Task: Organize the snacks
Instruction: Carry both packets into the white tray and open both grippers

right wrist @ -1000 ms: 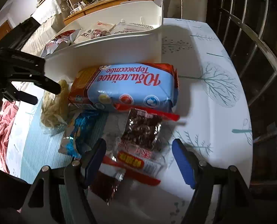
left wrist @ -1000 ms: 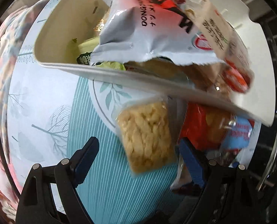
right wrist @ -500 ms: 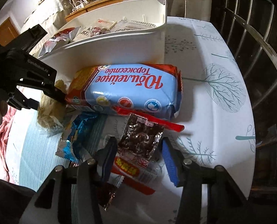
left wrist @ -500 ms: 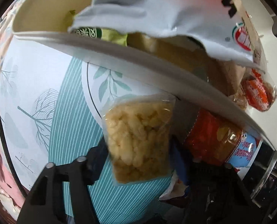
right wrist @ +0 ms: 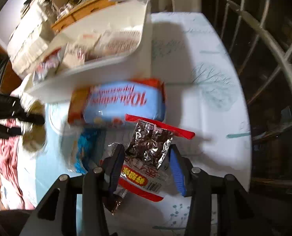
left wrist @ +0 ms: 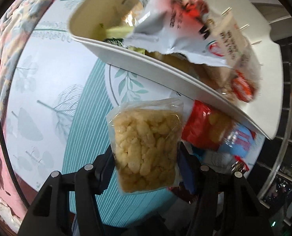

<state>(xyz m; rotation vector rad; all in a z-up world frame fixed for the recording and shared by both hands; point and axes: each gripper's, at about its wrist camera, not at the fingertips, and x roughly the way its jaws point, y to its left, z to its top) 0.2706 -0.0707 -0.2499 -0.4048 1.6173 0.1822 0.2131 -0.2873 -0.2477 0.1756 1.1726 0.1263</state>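
Puff bag [left wrist: 146,153] in left gripper [left wrist: 146,157], just off bin rim [left wrist: 165,68].

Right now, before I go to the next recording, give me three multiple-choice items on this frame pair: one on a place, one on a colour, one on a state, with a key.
1. Where is the blue biscuit pack?
A. inside the white bin
B. on the table, against the bin's outer wall
C. in the left gripper

2. What colour are the puffs in the clear bag?
A. pale yellow
B. green
C. dark brown

3. What is the right gripper doing?
A. empty, jaws wide
B. shut on the blue biscuit pack
C. shut on the foil packet

Key:
1 B: the pack lies on the tablecloth beside the white bin, not in it.
2 A: pale yellow puffs show through the bag in the left gripper.
3 C: both pads press the packet's sides, after the jaws have just been closing.
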